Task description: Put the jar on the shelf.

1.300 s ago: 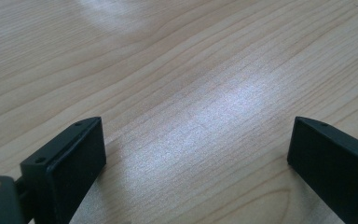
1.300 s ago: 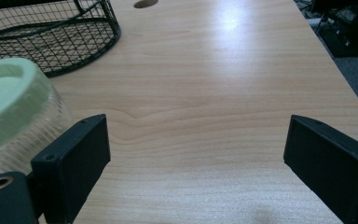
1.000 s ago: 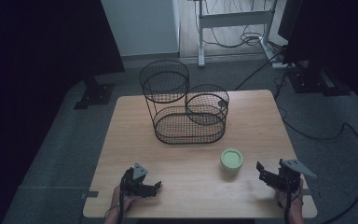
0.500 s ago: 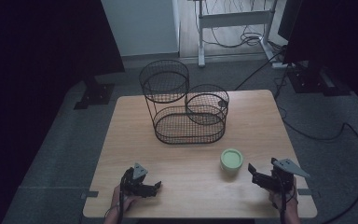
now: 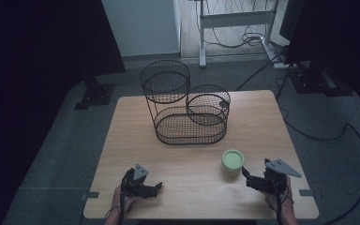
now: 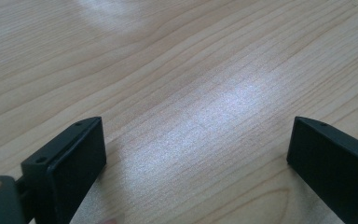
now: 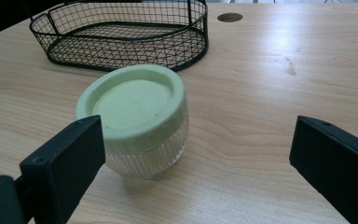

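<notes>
Table (image 5: 122, 136): light wood, rectangular, with a round cable hole (image 7: 230, 17) showing in the right gripper view.

Wire basket stand (image 5: 187, 110): black mesh, three tiers, an oval tray at the bottom with two round baskets raised above it; stands at 12 o'clock from the table's centre.

Jar (image 5: 233, 162): small ribbed clear body, pale green lid, upright; at 4 o'clock from the table's centre, near the stand's oval tray.

Right gripper (image 5: 248, 177): held at the near right corner, at 4 o'clock from the jar; jaws spread wide, nothing between them, left jaw just beside the jar in its own view.

Left gripper (image 5: 157, 186): held at the near left edge, at 7 o'clock from centre; jaws wide apart over bare wood.
</notes>
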The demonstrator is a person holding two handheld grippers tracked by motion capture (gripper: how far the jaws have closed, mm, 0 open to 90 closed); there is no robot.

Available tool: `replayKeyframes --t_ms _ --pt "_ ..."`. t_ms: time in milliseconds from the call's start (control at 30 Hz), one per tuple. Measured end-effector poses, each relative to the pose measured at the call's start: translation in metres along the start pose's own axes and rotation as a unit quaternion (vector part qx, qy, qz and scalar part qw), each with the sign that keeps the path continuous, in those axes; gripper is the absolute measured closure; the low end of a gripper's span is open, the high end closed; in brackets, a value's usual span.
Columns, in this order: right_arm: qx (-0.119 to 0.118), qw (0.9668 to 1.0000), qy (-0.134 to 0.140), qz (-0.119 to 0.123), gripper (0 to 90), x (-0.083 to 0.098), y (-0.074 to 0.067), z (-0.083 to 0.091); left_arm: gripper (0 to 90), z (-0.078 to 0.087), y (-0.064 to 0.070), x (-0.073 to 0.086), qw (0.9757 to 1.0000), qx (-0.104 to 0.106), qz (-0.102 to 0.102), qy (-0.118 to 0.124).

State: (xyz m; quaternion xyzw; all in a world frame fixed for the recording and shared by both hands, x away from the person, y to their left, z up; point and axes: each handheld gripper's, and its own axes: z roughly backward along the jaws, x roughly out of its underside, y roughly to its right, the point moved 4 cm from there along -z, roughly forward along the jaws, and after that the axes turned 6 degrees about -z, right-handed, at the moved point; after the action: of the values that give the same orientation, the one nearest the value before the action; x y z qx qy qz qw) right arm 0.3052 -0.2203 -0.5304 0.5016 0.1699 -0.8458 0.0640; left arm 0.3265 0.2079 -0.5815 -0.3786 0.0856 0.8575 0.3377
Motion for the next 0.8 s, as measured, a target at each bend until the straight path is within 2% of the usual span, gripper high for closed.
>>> replayKeyframes --t_ms 800 --pt "-0.014 0.9987 -0.018 0.045 2.2 0.000 -0.025 -0.024 4.2 -0.001 0.001 0.000 1.0000 0.002 0.000 0.000"
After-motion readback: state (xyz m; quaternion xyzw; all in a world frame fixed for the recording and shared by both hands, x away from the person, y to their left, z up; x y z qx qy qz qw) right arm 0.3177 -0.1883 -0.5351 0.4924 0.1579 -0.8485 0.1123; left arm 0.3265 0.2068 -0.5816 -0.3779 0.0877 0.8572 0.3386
